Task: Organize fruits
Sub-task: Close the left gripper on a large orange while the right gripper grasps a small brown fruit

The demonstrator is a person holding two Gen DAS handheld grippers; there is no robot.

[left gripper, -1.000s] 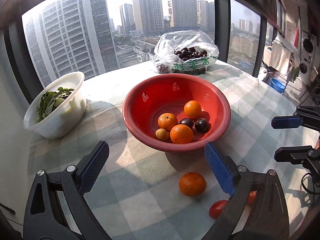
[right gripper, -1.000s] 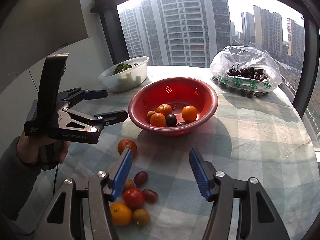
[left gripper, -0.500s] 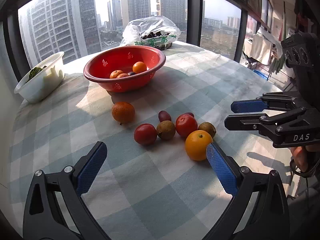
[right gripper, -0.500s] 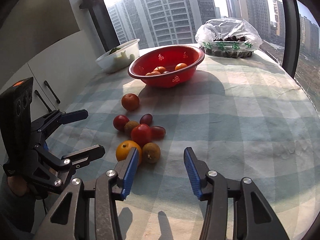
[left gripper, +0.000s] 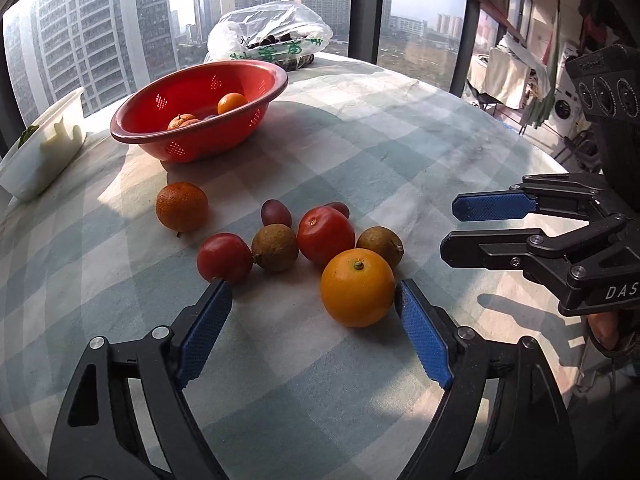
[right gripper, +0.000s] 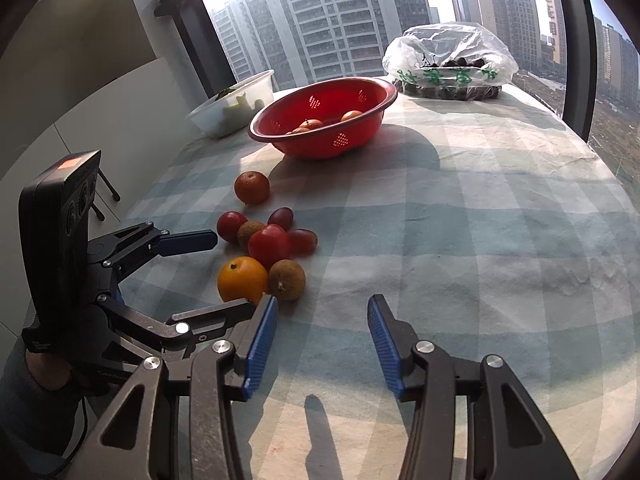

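Observation:
A red colander bowl (left gripper: pixel 256 80) (right gripper: pixel 372 92) at the back holds several fruits. On the checked cloth lies a cluster: a bright orange (left gripper: pixel 357 288) (right gripper: pixel 242 279), a red tomato (left gripper: pixel 326 234) (right gripper: pixel 269 246), a smaller tomato (left gripper: pixel 224 257), two brown fruits (left gripper: pixel 275 247) (right gripper: pixel 287 279), dark plums and a lone tangerine (left gripper: pixel 182 206) (right gripper: pixel 251 187). My left gripper (left gripper: pixel 314 296) is open, its jaws either side of the orange and the cloth left of it; its right pad is beside the orange. My right gripper (right gripper: pixel 322 312) is open and empty, just right of the cluster.
A white bowl of greens (left gripper: pixel 44 152) (right gripper: pixel 236 104) stands at the far left. A plastic bag of dark fruit (left gripper: pixel 276 40) (right gripper: pixel 450 66) lies behind the colander. The round table's edge curves off at the right (right gripper: pixel 616 184).
Both grippers have drawn back from the colander and come down low to the loose fruit cluster. The left one now has the orange between its open jaws.

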